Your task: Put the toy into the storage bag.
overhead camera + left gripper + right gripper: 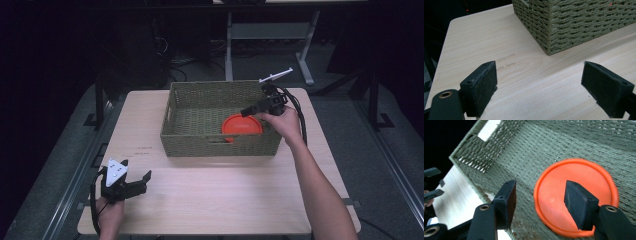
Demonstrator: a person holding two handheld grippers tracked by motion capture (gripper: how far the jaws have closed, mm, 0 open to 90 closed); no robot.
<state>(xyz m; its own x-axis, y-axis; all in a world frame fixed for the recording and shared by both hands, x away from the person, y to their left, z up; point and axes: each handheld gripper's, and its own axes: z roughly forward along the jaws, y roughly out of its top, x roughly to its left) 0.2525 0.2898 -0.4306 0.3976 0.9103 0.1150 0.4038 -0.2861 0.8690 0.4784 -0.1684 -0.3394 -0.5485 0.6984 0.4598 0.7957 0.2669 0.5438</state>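
— Orange lid (576,195) lies flat on the floor of the woven basket (220,145), toward its near-right corner, and our right gripper (540,200) hangs just over it, jaws parted, nothing pinched between them.

— Then we lift straight up, clear of the right wall, so we don't drag the lid along.

— Agreed. Our left gripper (539,85) waits at the tabletop's (225,200) near-left corner, jaws wide and holding nothing.

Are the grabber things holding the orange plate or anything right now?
No, nothing is held. The right gripper hangs open over the orange plate lying in the basket, its jaws not pressing it. The left gripper is open over the table.
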